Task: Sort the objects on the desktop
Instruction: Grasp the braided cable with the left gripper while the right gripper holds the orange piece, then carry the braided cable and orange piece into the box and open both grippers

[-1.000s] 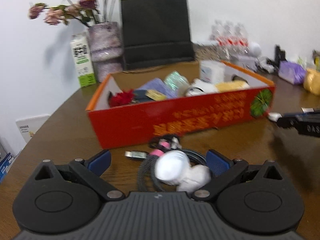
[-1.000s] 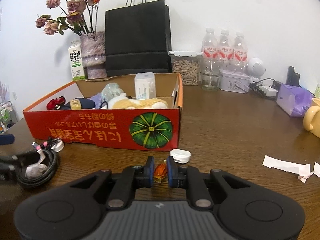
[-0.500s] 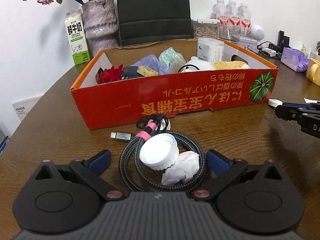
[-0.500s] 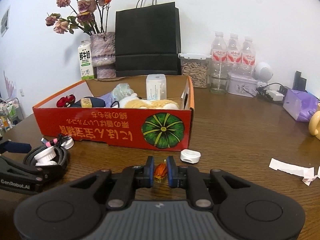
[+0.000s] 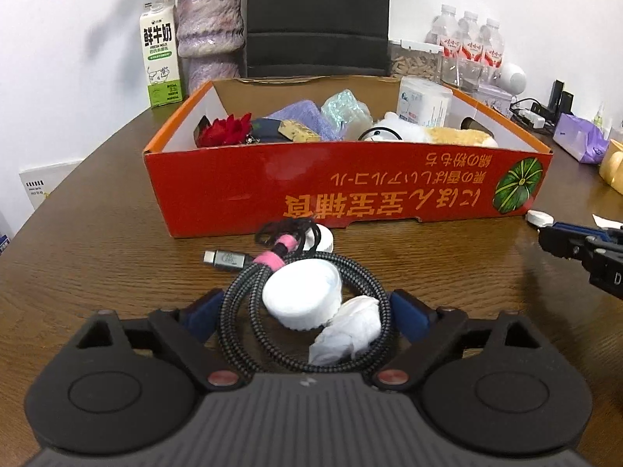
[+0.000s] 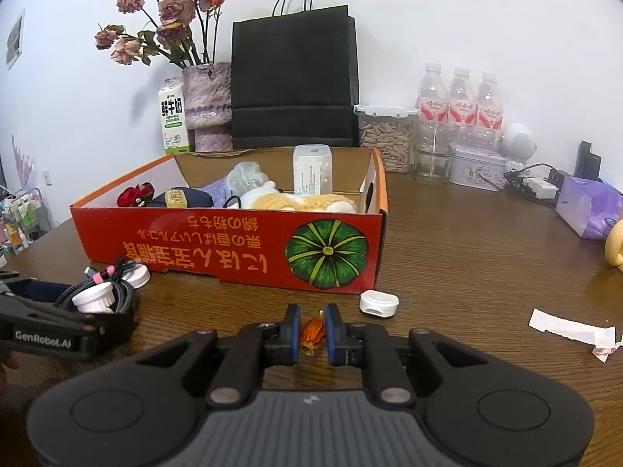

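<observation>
A coiled black braided cable (image 5: 249,311) with a pink tie lies on the brown table in front of the red cardboard box (image 5: 350,190). A white bottle cap (image 5: 301,297) and a crumpled tissue (image 5: 348,330) sit inside the coil. My left gripper (image 5: 305,311) straddles the coil. Its jaws are closing, with the blue pads (image 5: 204,309) just outside the cable on each side. My right gripper (image 6: 312,330) is shut on a small orange dried flower (image 6: 312,332) low over the table. A second white cap (image 5: 325,237) lies by the box.
The box (image 6: 233,245) holds a plush toy, a red flower, a swab tub and other items. A small white case (image 6: 378,303) lies near its front corner. Paper scraps (image 6: 572,329) are at the right. A black bag (image 6: 294,78), vase, milk carton and bottles line the wall.
The left gripper has tipped downward and closed in on the cable coil, and its pads have come slightly inward. The right gripper has kept still on the orange flower.
</observation>
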`<action>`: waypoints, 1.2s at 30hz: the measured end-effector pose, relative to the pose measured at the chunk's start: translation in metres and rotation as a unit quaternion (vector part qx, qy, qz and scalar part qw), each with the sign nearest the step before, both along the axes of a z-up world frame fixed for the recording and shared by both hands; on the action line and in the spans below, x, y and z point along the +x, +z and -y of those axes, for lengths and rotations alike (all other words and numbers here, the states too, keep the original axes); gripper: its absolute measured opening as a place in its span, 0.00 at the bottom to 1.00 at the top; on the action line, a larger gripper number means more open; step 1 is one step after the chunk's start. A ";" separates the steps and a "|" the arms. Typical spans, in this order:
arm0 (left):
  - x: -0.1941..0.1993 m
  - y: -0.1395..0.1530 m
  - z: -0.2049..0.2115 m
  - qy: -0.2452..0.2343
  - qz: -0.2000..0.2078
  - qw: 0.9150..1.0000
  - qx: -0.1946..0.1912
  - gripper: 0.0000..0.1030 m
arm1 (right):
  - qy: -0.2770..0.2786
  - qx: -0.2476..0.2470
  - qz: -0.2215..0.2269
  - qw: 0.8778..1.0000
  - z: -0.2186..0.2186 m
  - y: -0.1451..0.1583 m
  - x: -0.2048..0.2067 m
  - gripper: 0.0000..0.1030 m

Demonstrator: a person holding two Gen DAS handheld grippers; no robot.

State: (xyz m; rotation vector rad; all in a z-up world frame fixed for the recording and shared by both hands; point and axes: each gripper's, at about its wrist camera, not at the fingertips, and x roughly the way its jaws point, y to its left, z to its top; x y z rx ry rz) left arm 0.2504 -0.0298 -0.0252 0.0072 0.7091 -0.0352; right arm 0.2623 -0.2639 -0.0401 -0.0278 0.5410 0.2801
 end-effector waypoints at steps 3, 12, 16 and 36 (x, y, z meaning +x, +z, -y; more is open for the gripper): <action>-0.003 0.001 -0.002 -0.003 0.003 1.000 -0.007 0.88 | 0.002 0.001 0.002 1.000 -0.001 0.000 -0.002 0.12; -0.016 0.015 -0.007 -0.005 0.038 0.999 -0.008 0.87 | 0.010 0.009 0.019 1.000 -0.006 0.004 -0.013 0.12; -0.021 0.022 -0.008 -0.007 0.056 0.998 -0.005 0.87 | 0.010 0.016 0.028 0.999 -0.007 0.008 -0.017 0.12; -0.028 0.081 -0.014 -0.014 0.174 0.985 -0.010 0.86 | 0.030 0.045 0.084 0.995 -0.025 0.047 -0.012 0.12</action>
